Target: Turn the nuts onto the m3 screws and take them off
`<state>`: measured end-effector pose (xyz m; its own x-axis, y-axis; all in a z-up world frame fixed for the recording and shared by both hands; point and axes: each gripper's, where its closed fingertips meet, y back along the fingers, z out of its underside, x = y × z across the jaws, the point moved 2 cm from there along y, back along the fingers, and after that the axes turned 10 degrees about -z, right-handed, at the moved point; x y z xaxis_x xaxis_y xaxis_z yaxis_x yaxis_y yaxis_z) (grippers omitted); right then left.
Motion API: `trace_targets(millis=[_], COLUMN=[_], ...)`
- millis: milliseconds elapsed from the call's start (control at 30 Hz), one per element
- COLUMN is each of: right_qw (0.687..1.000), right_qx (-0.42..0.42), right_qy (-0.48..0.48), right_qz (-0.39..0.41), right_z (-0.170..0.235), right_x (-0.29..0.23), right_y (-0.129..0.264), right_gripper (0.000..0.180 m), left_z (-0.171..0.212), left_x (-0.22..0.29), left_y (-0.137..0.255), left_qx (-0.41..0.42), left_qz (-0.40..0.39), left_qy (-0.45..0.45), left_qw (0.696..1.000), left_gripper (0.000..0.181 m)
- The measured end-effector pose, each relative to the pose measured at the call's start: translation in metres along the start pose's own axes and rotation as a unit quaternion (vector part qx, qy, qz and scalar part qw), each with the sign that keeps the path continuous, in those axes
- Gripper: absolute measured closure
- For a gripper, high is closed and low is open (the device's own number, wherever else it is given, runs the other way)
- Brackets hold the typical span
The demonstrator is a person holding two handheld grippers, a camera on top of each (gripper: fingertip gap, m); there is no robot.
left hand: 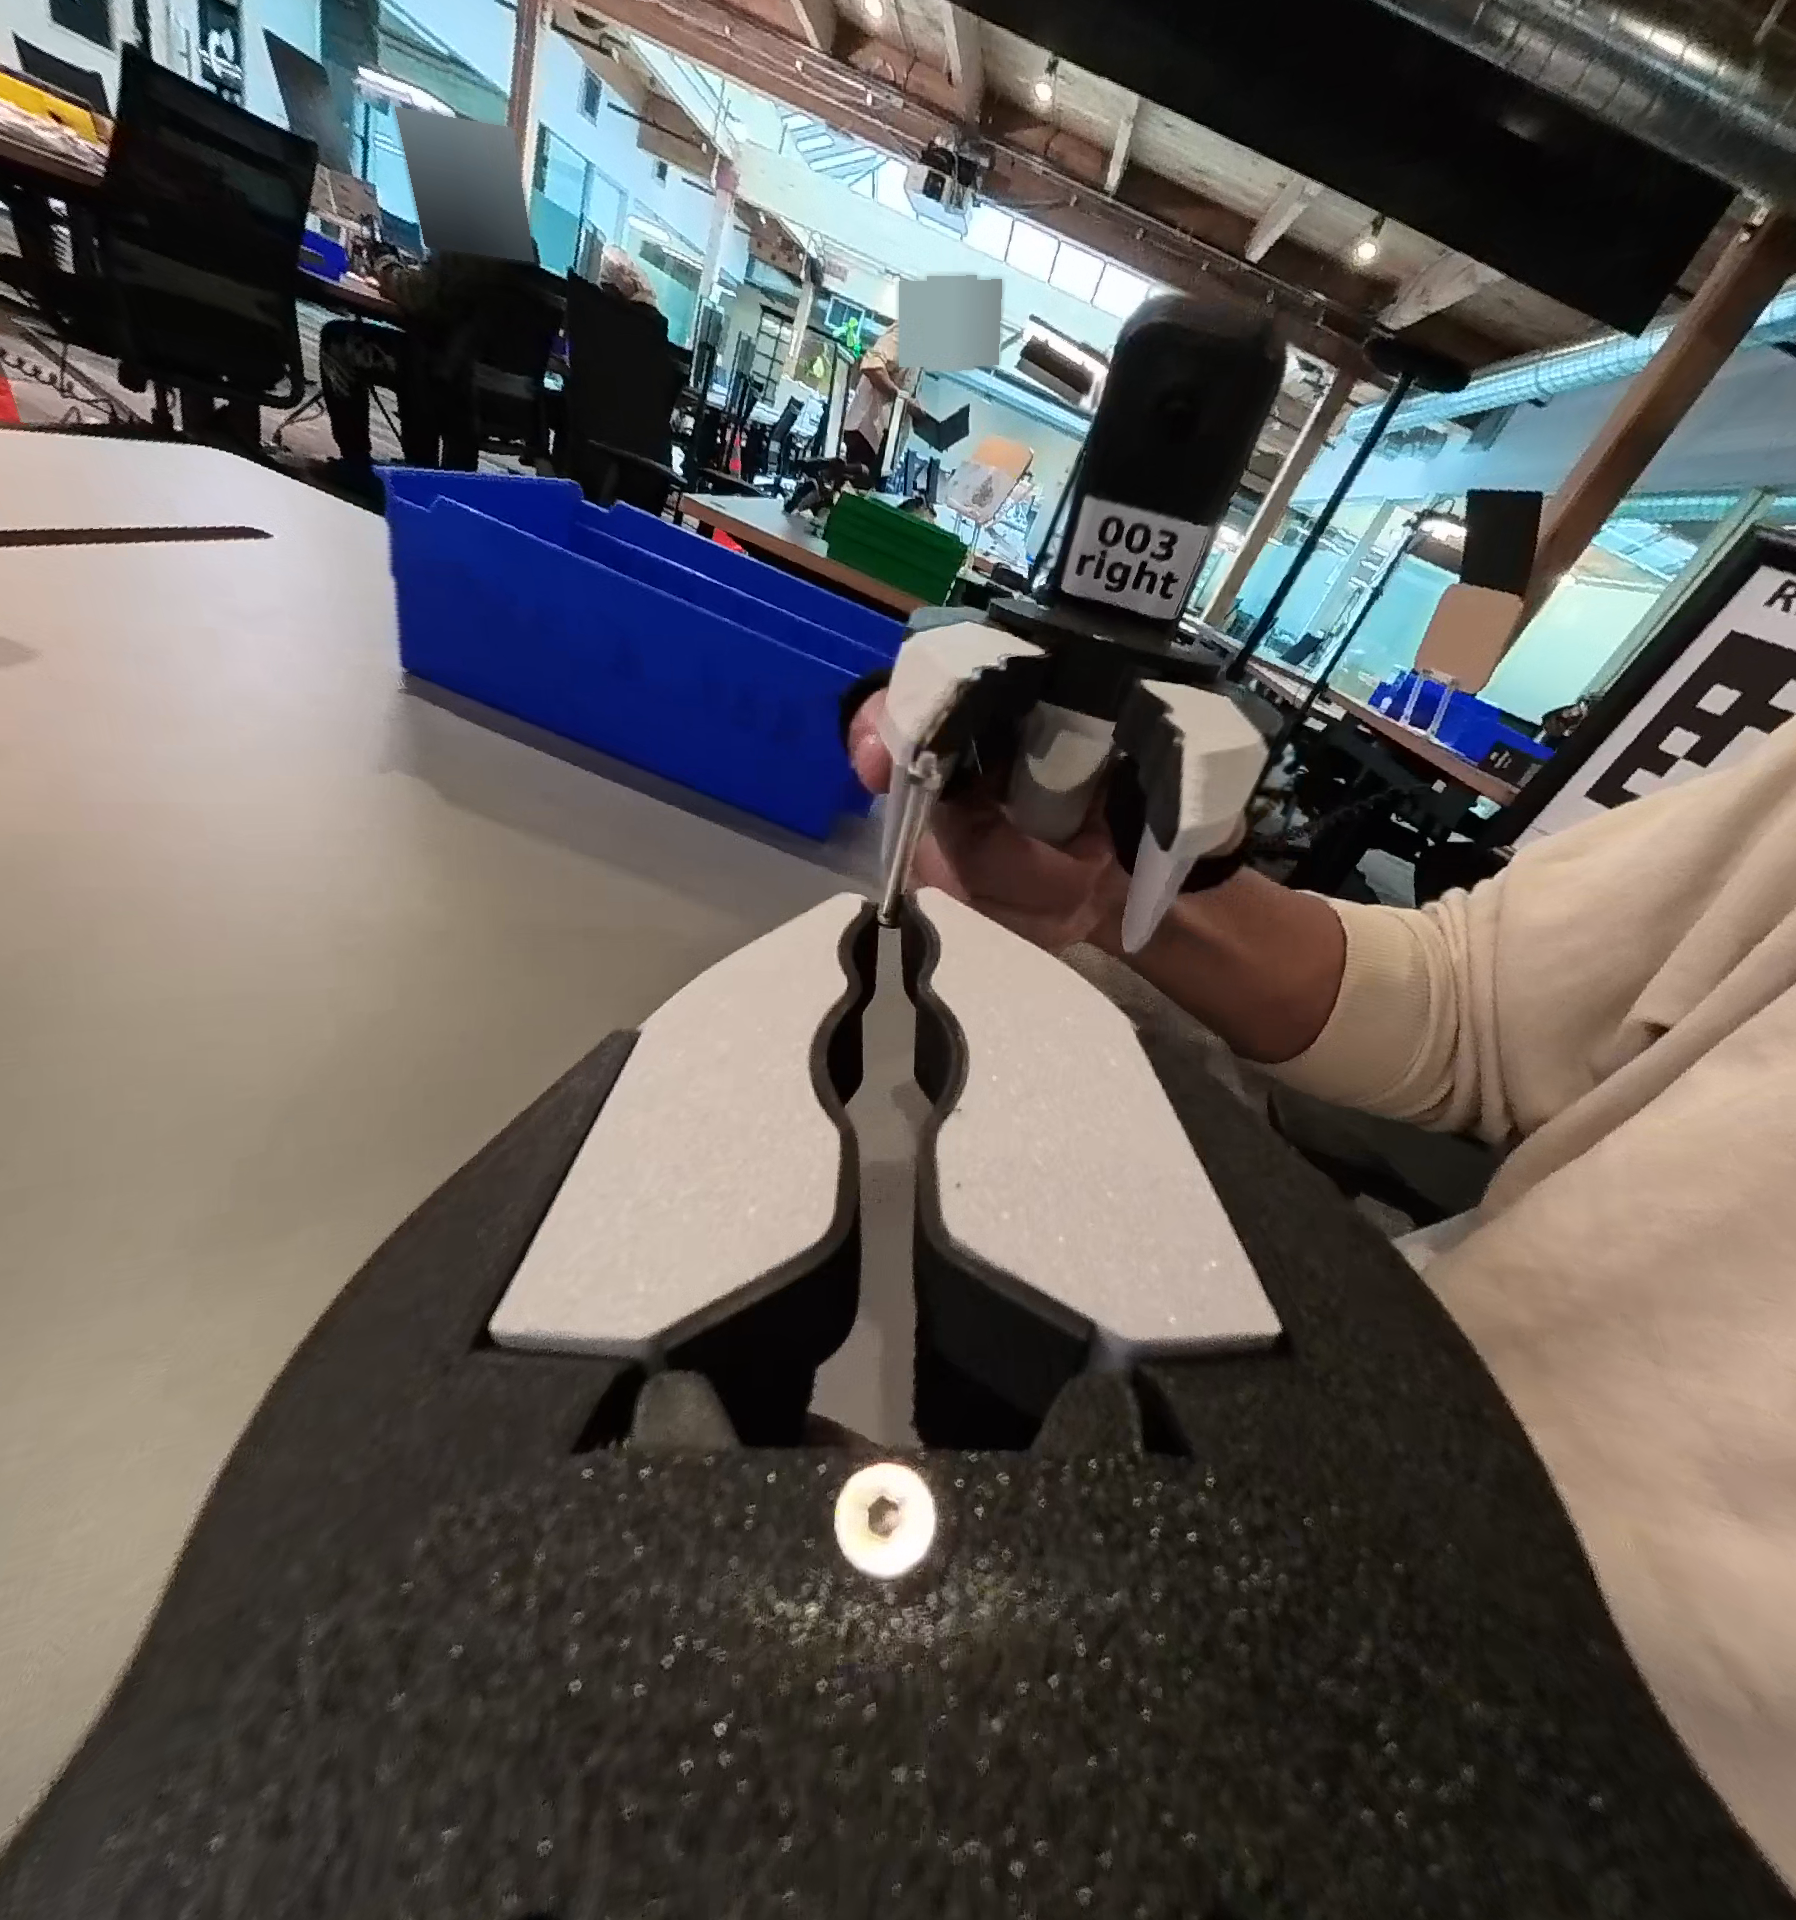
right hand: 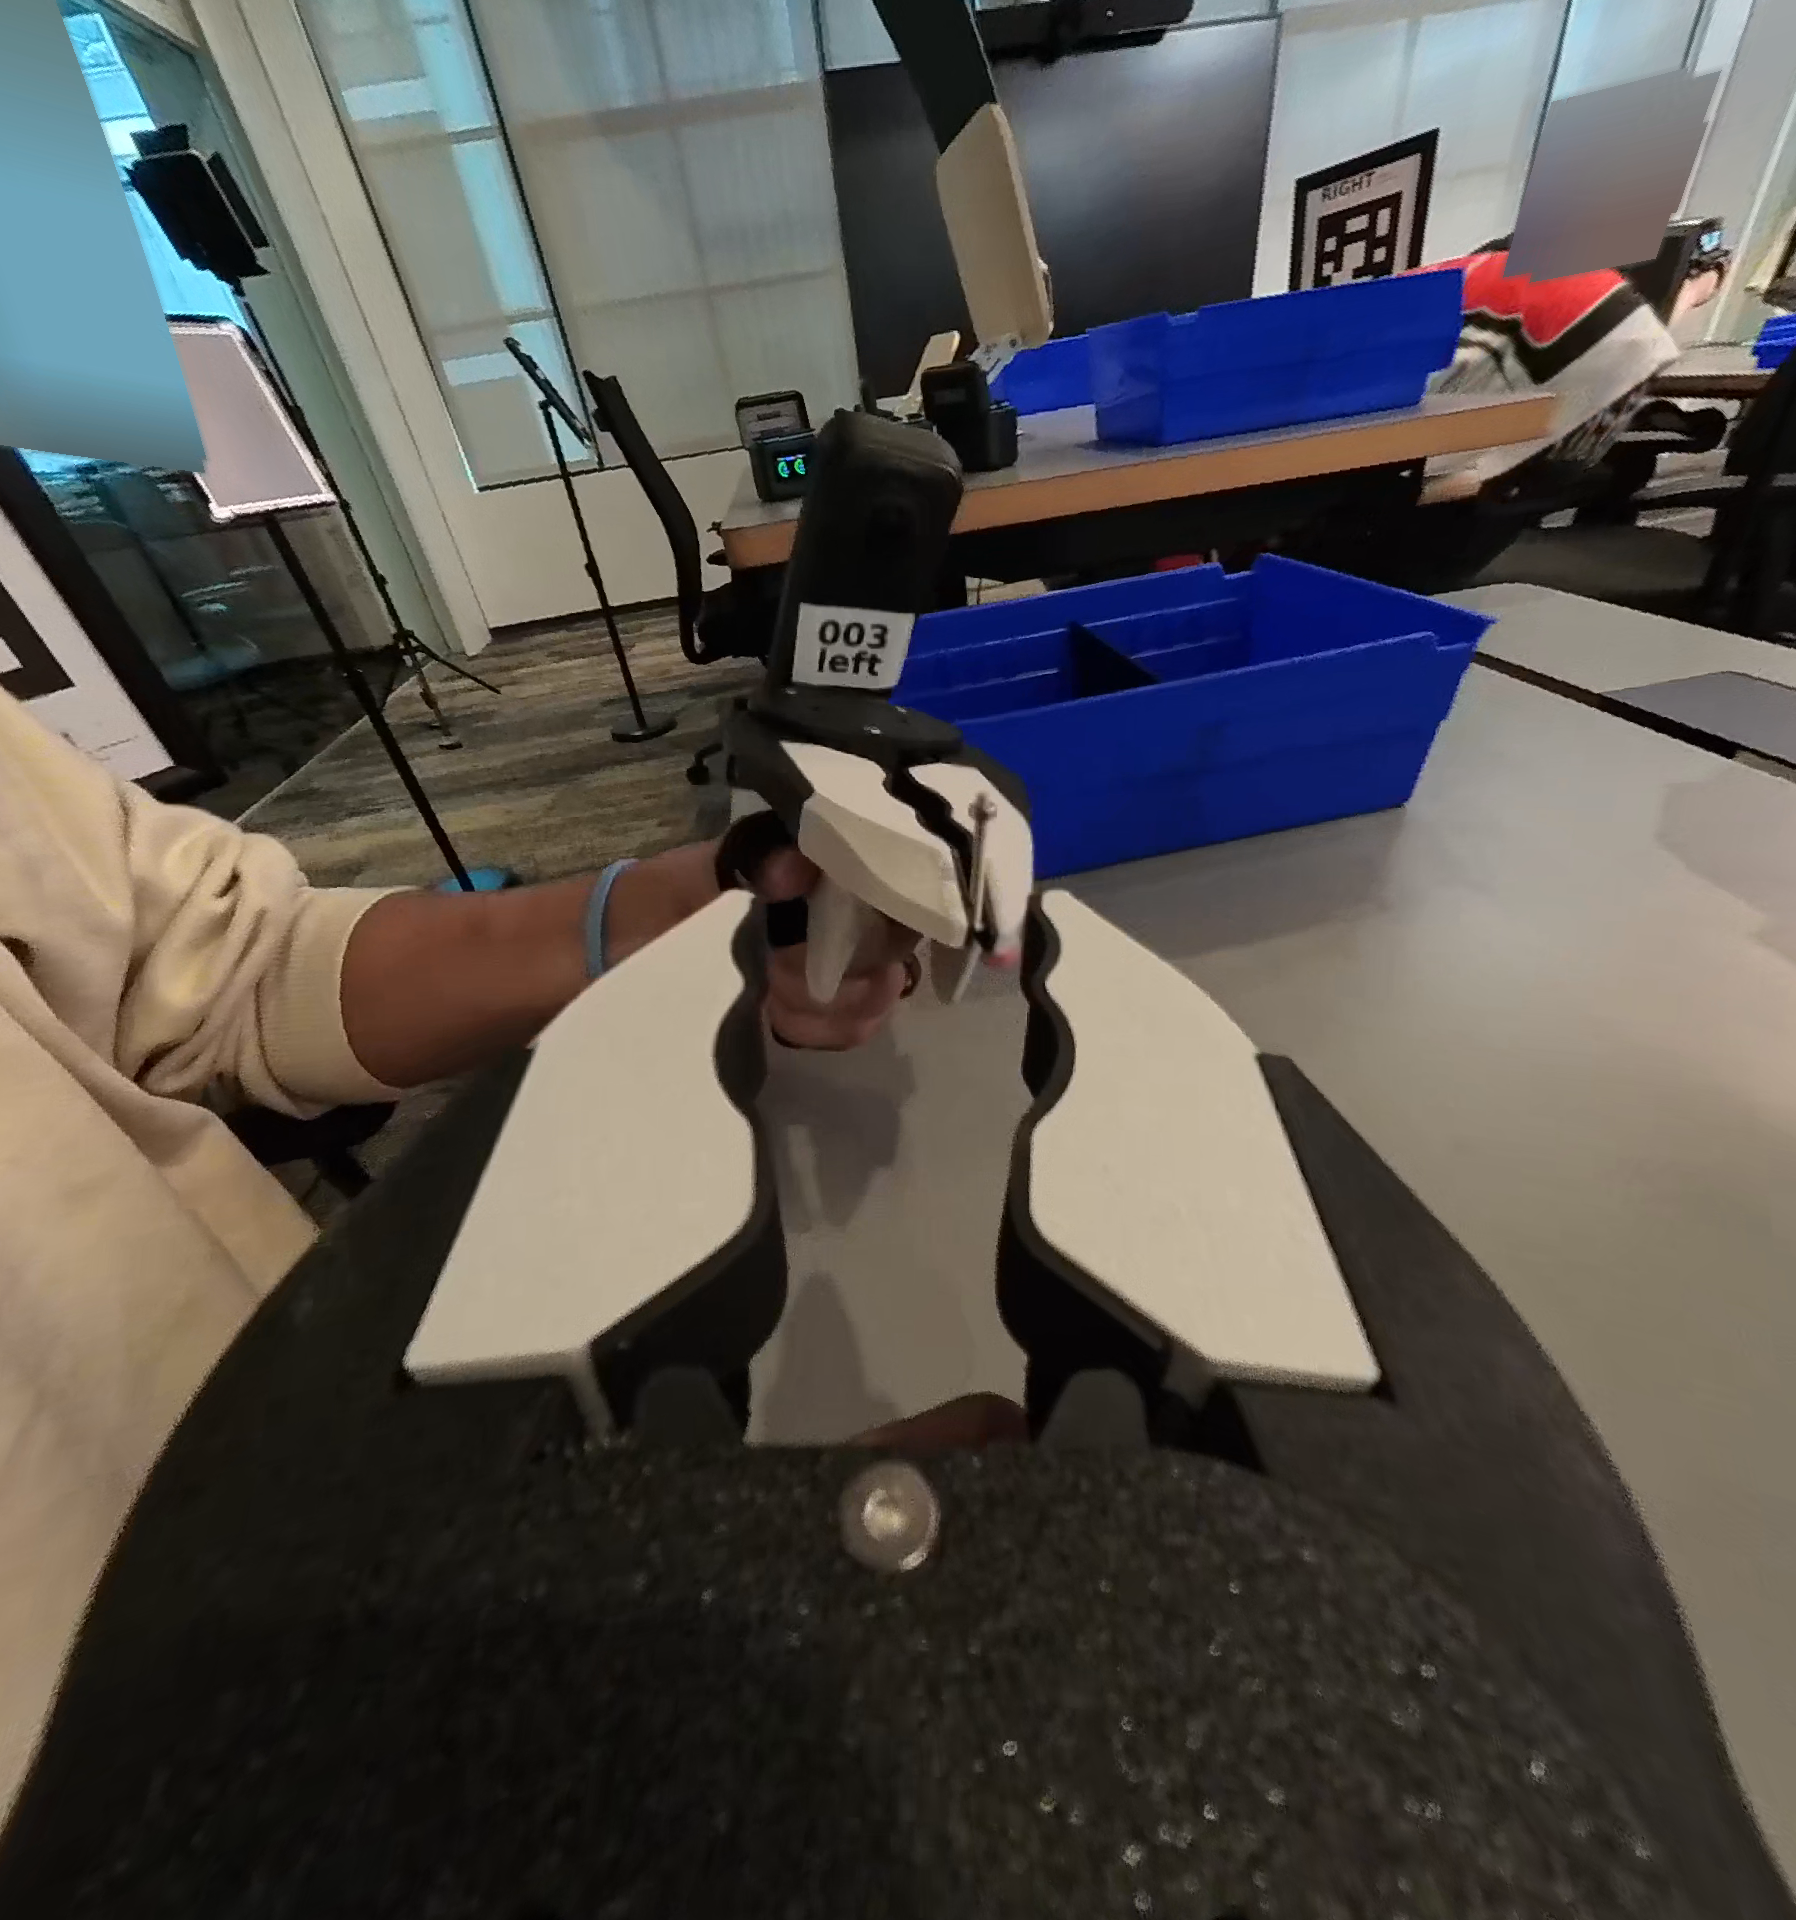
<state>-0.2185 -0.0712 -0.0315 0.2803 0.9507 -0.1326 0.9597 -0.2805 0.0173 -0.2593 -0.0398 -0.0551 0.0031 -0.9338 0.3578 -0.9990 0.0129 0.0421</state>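
On the left, the left gripper (left hand: 886, 914) has its white, grainy, wavy-edged fingers (left hand: 707, 1122) drawn almost together, pinching the lower end of a thin, bright metal screw (left hand: 902, 844) at their very tips. In the right wrist view the same screw (right hand: 977, 868) shows as a slim shiny rod rising from those closed tips, its small head uppermost. The fingers sit in a rough, speckled black body with a round metal bolt head (left hand: 885, 1522) set in its middle.

The screw leans up towards the right gripper (left hand: 1039, 831), held above and just beyond it, and its upper end lies against the tip of one white finger (left hand: 925, 707) of that gripper. A small metal piece at the top may be a nut, but it is too small to tell.

The right gripper (right hand: 889, 935) stands wide apart in its own view, with nothing between its two fingers (right hand: 1174, 1153); the smooth grey bench (right hand: 1496, 987) shows through the gap. A hand (left hand: 1019, 862) in a cream ribbed sleeve (left hand: 1496, 987) grips its handle.

Further back on the bench stands a blue plastic bin (right hand: 1195, 727) with straight walls and dark dividers, well apart from both grippers.
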Motion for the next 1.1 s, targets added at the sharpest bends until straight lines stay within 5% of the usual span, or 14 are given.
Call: trace_targets(millis=[400,767,1100], right_qw=[1.0,0.999,0.999], right_qx=[-0.006,0.001,-0.014], right_qy=[-0.004,-0.027,-0.021], right_qz=[-0.022,0.04,0.047], right_z=[0.002,0.016,0.019], right_x=[-0.006,0.003,0.003], right_y=[-0.019,0.026,0.028], right_gripper=[0.133,0.135,0.138], left_z=[0.007,0.009,0.009], left_x=[0.01,0.0,0.004], left_y=[-0.009,-0.004,-0.005], left_qx=[-0.016,-0.023,-0.026], left_qz=[0.013,-0.004,0.001], left_qy=[-0.011,-0.013,-0.017], left_qw=[1.0,1.0,1.0], left_gripper=[0.177,0.177,0.177])
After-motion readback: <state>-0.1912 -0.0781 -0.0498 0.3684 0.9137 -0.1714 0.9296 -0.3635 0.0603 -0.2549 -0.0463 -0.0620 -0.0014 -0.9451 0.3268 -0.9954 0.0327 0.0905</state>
